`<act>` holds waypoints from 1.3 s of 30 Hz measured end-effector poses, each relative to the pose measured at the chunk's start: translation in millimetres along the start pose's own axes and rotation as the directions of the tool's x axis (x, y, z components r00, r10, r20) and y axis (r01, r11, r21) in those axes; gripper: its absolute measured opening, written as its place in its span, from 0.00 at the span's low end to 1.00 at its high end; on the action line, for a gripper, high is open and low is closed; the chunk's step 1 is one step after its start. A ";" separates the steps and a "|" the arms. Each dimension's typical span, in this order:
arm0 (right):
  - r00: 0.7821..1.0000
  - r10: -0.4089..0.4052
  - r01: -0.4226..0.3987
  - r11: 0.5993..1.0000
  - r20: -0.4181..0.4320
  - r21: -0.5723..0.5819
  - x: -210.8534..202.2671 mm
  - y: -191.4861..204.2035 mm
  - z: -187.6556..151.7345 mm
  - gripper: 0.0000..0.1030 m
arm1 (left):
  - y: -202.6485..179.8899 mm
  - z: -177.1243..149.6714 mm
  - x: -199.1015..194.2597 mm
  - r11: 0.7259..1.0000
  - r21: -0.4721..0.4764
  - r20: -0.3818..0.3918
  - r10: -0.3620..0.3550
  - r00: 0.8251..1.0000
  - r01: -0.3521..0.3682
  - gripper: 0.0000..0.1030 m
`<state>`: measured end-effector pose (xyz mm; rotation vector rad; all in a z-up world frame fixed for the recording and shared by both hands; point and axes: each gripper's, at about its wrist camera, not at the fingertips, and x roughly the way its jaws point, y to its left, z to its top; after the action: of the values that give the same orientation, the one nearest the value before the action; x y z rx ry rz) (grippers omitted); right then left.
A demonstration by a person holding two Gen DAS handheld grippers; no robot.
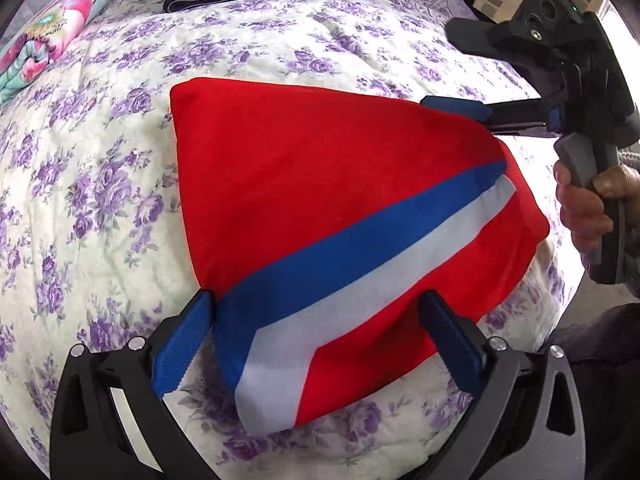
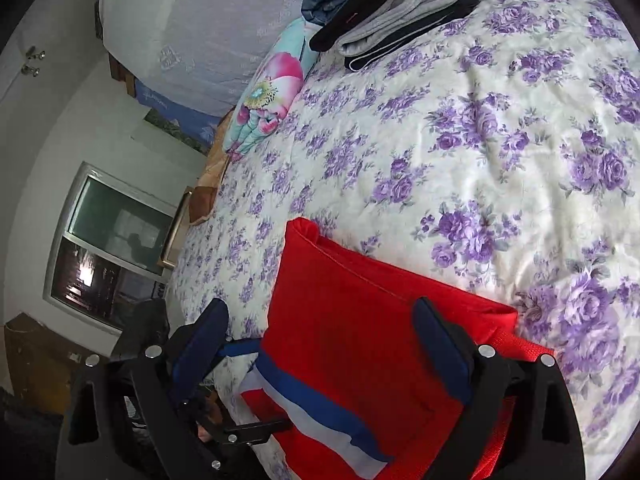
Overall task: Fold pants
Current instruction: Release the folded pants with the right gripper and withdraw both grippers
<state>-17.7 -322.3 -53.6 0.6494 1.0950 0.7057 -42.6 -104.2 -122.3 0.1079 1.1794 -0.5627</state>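
Observation:
The red pants (image 1: 320,184) with a blue and white side stripe lie folded into a compact bundle on the floral bedspread (image 1: 100,184). My left gripper (image 1: 320,320) is open, its blue fingers straddling the near striped end of the bundle. My right gripper (image 2: 320,332) is open too, its fingers either side of the pants (image 2: 360,340). In the left wrist view the right gripper's finger (image 1: 456,106) rests at the far right edge of the pants, with a hand on its handle.
A stack of folded grey, black and denim clothes (image 2: 392,12) sits at the far end of the bed. A flowered pillow (image 2: 268,96) lies at the bed's edge beside it. A window (image 2: 112,240) and wall are left of the bed.

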 end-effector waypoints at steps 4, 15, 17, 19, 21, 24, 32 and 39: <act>1.000 0.018 -0.018 1.000 0.010 -0.002 -20.0 5.6 3.5 0.91 | -4.1 -1.6 -10.1 0.998 -0.051 0.002 0.032 0.999 -0.032 0.96; 0.949 0.137 -0.172 0.980 -0.283 -0.103 -27.0 0.6 -45.0 0.91 | -22.2 -1.3 -8.6 0.984 -0.136 -0.004 0.112 0.994 -0.111 0.96; 0.942 0.229 -0.235 0.972 -0.245 0.002 -26.4 -21.2 -43.4 0.90 | -20.0 -6.3 -11.3 0.980 -0.165 0.015 0.118 0.993 -0.114 0.96; 0.938 0.252 -0.253 0.967 -0.238 0.024 -27.5 -23.6 -43.0 0.90 | -16.5 -10.1 -15.9 0.975 -0.186 0.000 0.120 0.993 -0.118 0.96; 0.942 0.235 -0.245 0.970 -0.242 -0.011 -29.1 -17.6 -45.4 0.91 | -10.0 -14.5 -20.7 0.972 -0.204 -0.014 0.113 0.993 -0.114 0.96; 0.945 0.241 -0.247 0.969 -0.219 0.000 -33.3 -15.2 -45.7 0.91 | 6.5 -23.3 -34.5 0.961 -0.252 -0.012 0.113 0.994 -0.112 0.96; 0.975 0.224 -0.223 0.963 0.012 0.151 -74.3 -38.9 -45.5 0.96 | 47.4 -47.1 -55.1 0.912 -0.400 0.075 -0.069 0.995 0.094 0.95; 0.920 0.330 -0.388 0.836 0.211 0.387 -78.4 -94.6 -62.2 0.96 | 51.6 -47.3 -33.0 0.866 -0.387 0.088 -0.308 0.947 0.318 0.95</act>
<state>-81.5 -434.1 -102.5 1.2880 1.0140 0.7352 -66.9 -30.7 -122.0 -0.4471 1.2759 -0.5940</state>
